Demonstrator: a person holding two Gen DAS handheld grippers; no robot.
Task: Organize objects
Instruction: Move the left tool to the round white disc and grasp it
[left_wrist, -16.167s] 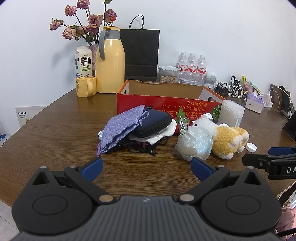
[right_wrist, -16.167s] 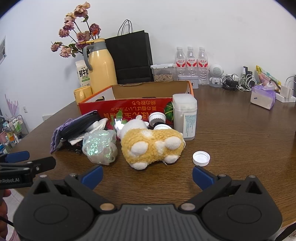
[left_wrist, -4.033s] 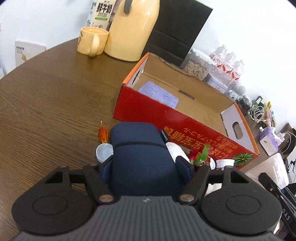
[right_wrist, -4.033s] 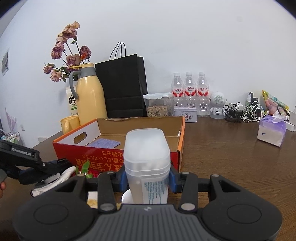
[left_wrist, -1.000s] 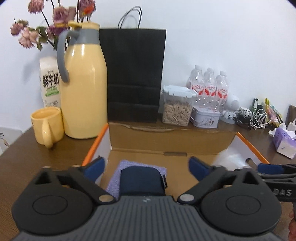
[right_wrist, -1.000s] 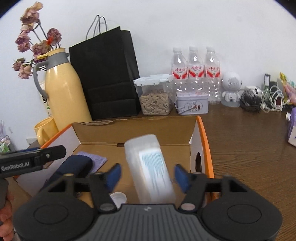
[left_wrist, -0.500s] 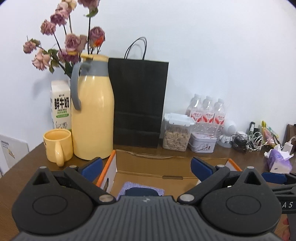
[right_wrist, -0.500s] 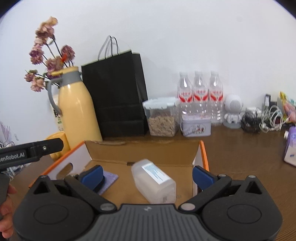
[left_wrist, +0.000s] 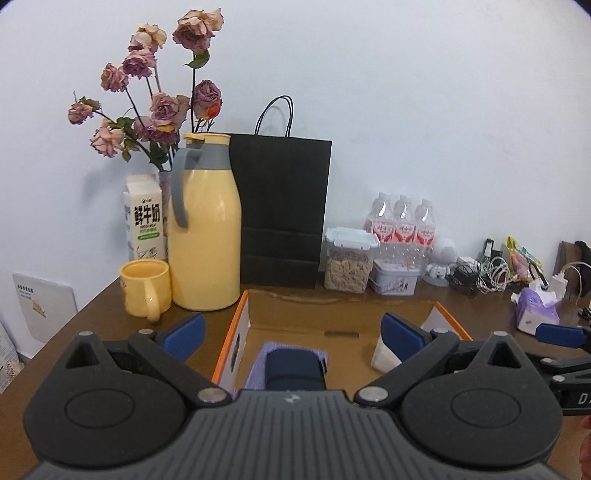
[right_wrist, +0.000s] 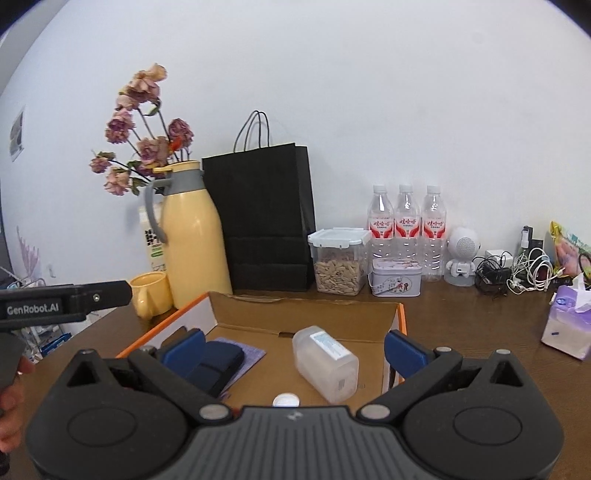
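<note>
Cardboard box (right_wrist: 306, 314) at lower centre holds a translucent plastic container (right_wrist: 325, 363) on its side and a navy pouch (right_wrist: 218, 363); right gripper (right_wrist: 293, 349) and left gripper (left_wrist: 291, 332) gape wide, empty.

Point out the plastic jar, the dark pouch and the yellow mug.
plastic jar (right_wrist: 327, 363), right wrist view, its side
dark pouch (left_wrist: 294, 369), left wrist view, its top
yellow mug (left_wrist: 145, 286), left wrist view, its wall

Back by the wall sat a tall yellow thermos jug (left_wrist: 202, 229), a matte black paper bag (left_wrist: 282, 210), a yellow ceramic mug (left_wrist: 146, 288) and three clear plastic water bottles (right_wrist: 406, 225).
</note>
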